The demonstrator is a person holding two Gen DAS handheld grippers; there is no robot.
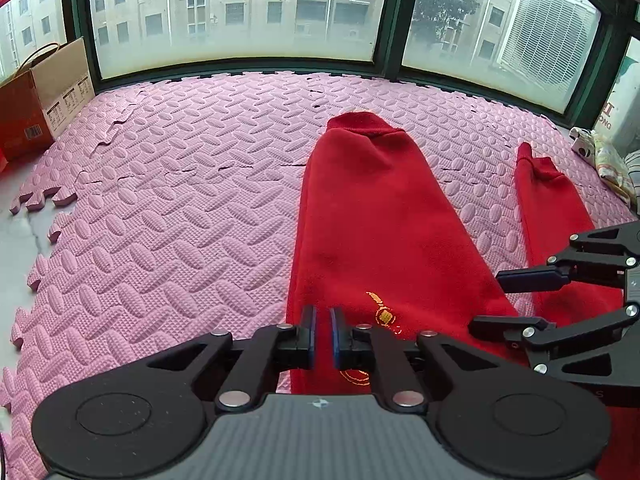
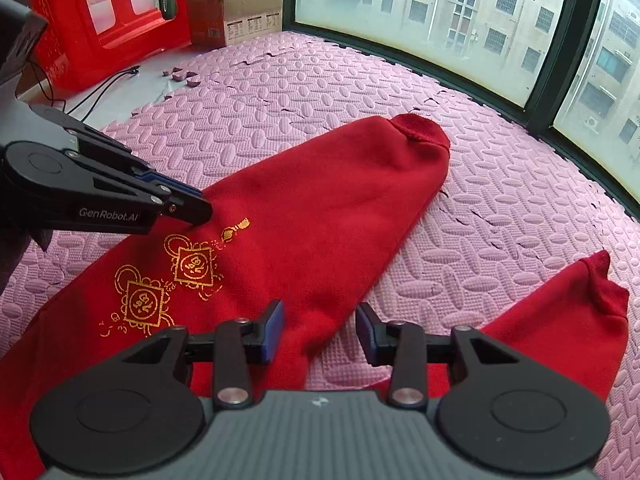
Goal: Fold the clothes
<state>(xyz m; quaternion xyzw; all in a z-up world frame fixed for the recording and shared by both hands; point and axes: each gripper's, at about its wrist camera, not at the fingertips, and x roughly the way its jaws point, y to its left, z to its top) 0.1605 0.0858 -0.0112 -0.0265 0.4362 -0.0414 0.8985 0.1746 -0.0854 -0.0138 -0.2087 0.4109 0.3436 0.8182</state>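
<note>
A pair of red trousers with gold embroidery lies flat on the pink foam mat. One leg runs away from me to its cuff; the other leg lies apart to the right. My left gripper is nearly shut, its jaws a narrow gap apart, low over the left edge of the near leg; whether it pinches cloth I cannot tell. My right gripper is open over the inner edge of that leg, holding nothing.
A cardboard box stands at the mat's far left corner, with a red plastic stool beside it. Windows line the far side. Folded cloths and a bag lie at the right edge. A black cable runs over bare floor.
</note>
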